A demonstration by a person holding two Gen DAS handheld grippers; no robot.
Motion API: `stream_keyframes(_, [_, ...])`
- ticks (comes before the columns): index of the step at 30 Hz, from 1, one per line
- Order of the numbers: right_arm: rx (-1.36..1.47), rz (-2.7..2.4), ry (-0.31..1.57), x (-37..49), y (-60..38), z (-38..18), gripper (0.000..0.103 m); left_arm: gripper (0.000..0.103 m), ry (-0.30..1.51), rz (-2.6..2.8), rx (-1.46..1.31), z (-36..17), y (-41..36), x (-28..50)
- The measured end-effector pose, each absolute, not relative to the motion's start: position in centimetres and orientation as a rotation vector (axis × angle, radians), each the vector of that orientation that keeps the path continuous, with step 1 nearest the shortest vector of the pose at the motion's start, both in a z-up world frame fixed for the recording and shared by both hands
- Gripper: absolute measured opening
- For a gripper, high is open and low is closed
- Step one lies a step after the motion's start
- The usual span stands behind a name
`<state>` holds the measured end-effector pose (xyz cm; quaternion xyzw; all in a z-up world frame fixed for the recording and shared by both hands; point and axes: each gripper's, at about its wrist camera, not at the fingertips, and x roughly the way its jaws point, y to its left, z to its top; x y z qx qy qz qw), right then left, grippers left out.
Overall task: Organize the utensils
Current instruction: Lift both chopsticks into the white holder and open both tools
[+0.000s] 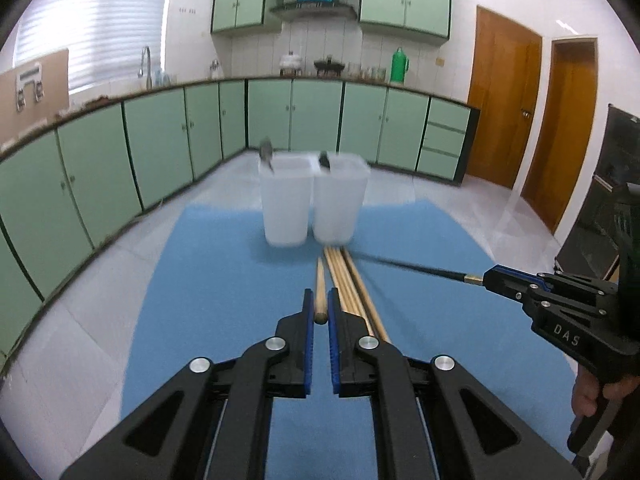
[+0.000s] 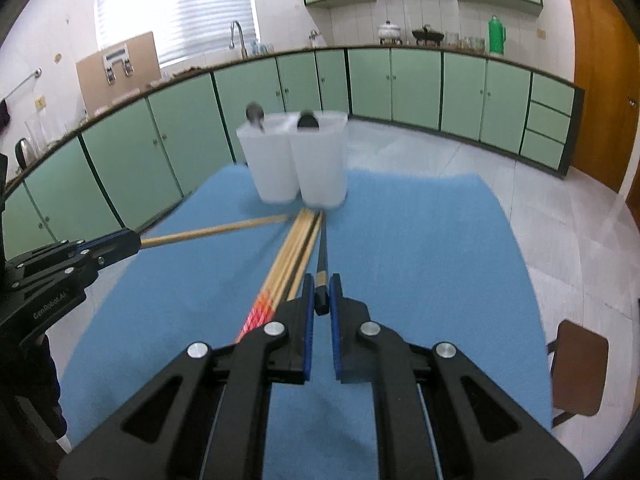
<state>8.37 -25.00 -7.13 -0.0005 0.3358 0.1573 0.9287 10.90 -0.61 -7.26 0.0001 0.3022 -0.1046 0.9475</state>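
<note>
Chopsticks of pale wood are laid in a bundle on the blue mat that covers the desk, their far ends reaching the foot of two translucent white containers standing side by side. A dark utensil head is seen above the rim of each container, though both are blurred.

One wooden chopstick is clamped between the blue pads of the left claw, its round end showing just inside the tips. From the right wrist view, this stick is seen angling away from the bundle toward the containers.

A black chopstick with a gold band is clamped in the right claw, beside the bundle, whose nearer ends are marked red and orange. Green cabinets line the room behind.
</note>
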Motion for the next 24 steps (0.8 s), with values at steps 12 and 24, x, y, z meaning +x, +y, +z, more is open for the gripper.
stream_keyframes(12, [0.010, 0.400, 0.599, 12.7, -25.2, 1.3, 0.006, 0.006, 0.493, -0.246, 0.029, -1.2, -0.8, 14.3])
stream_keyframes(24, [0.006, 0.445, 0.579, 17.1, -25.0, 5.3, 0.006, 0.006, 0.465, -0.284, -0.015, 1.5, 0.3, 16.8])
